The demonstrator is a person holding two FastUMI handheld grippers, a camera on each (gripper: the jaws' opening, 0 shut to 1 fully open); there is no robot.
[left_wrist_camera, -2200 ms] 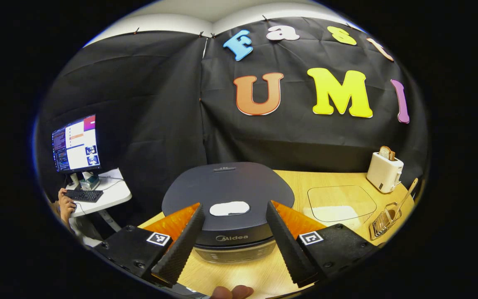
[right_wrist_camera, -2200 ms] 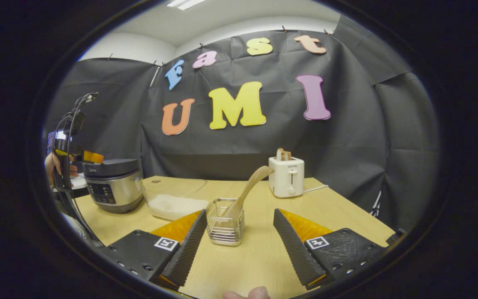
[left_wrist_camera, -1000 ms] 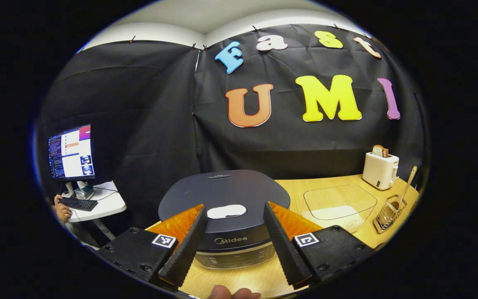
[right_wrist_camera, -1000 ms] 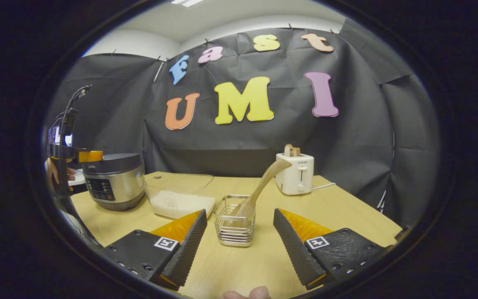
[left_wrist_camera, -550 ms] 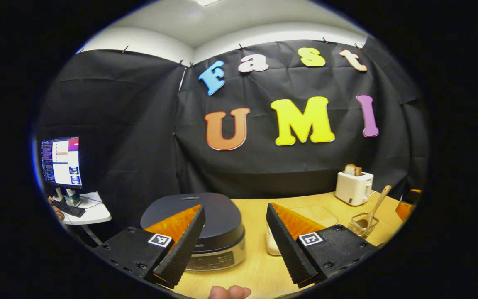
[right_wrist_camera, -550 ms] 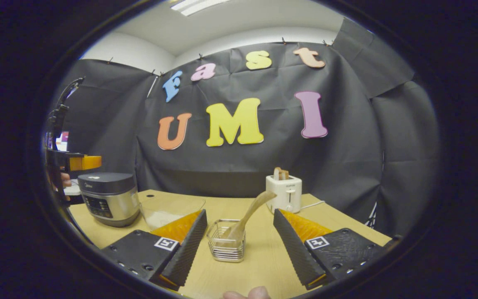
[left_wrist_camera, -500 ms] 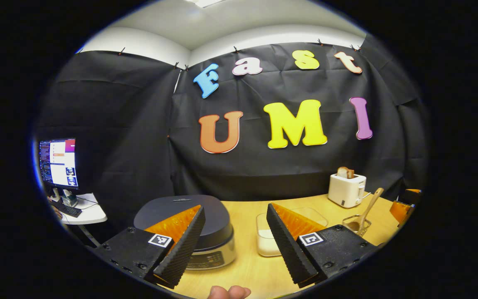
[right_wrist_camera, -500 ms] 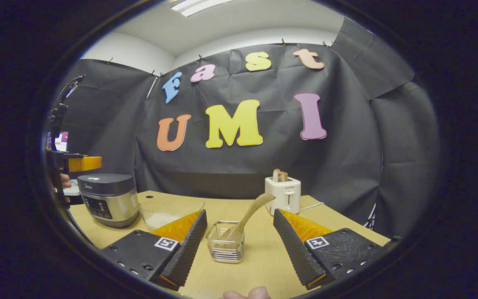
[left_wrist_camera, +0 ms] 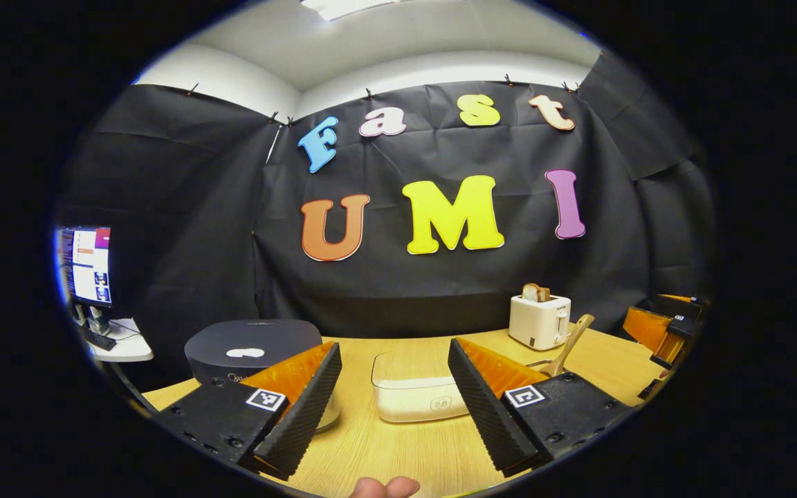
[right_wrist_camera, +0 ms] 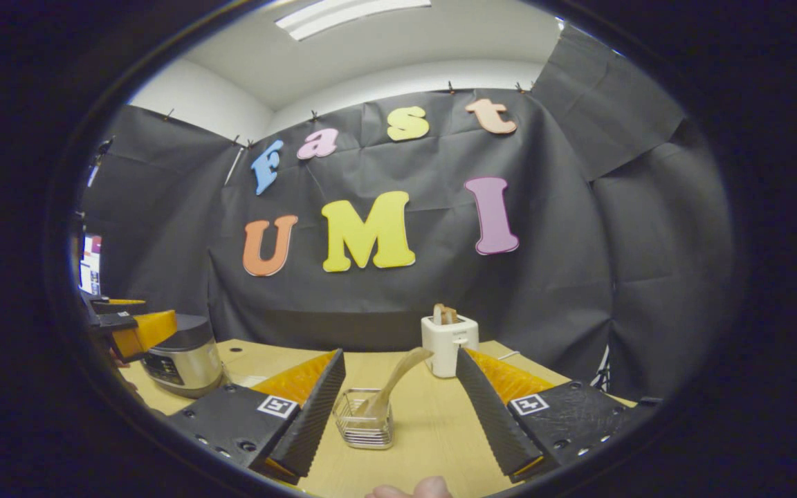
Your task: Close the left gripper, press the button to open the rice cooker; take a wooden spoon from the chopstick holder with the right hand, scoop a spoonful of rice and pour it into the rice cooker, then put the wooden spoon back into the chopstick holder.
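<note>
While wire chopstick holder [right_wrist_camera: 364, 418] cradles wooden spoon [right_wrist_camera: 398, 377]; ribbed right gripper [right_wrist_camera: 398, 432] agape

The rice cooker [left_wrist_camera: 253, 349], dark-lidded with a silvery body, was seen standing on the bench [left_wrist_camera: 398, 449] with its lid shut; a pale oval button [left_wrist_camera: 245, 353] was set into the lid top. Just beside it, a clear container of rice [left_wrist_camera: 412, 391] was placed, its white rice lying low inside. Farther along the bench, the wire chopstick holder [right_wrist_camera: 364, 418] stood upright, and the wooden spoon [right_wrist_camera: 398, 377] was propped in it, tilted, with its handle raised toward the booth wall.
</note>
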